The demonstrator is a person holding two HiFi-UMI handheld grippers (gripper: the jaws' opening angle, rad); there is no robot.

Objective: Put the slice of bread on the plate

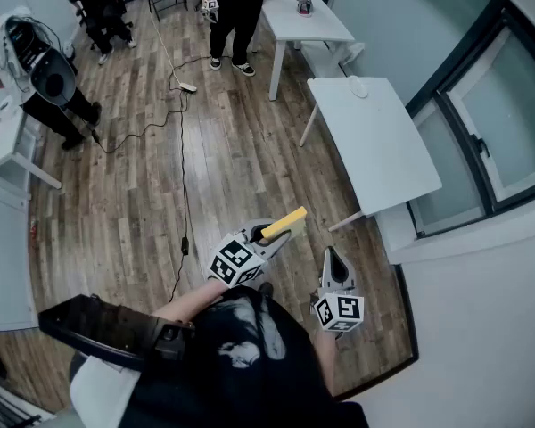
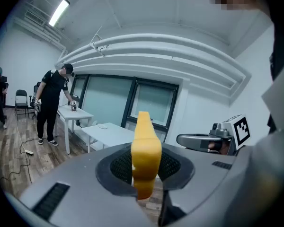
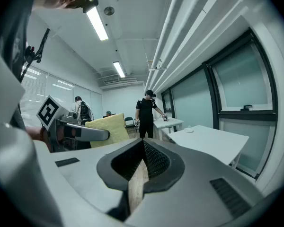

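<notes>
Left claw: closed on a yellow, spongy-looking slice of bread, gripped by its lower part. The slice stands on edge between the pads, and most of it sticks out past the tips. It is held in the air over the brown wooden plank floor, roughly level and tipped a little downward.

Right claw: just beside the left and pointing the same way. Its jaws are drawn together at the tips with nothing between them; only floor shows through the slit. It has no visible part in the carry.

Nearest white rectangular tabletop: ahead of both claws and well apart from them. It is bare except for a small white round thing near its far end. This is probably the plate, but it is too small to be sure.

Progress, as I judge it:
- **Done:** the slice is picked up and the grip looks secure.
- **Left:** the carry is only part way, with open floor between the bread and the tabletop. The slice has to be brought over the plate, laid flat and let go.
- **Watch:** the slice is held on edge, so it will need turning before it is set down.
</notes>
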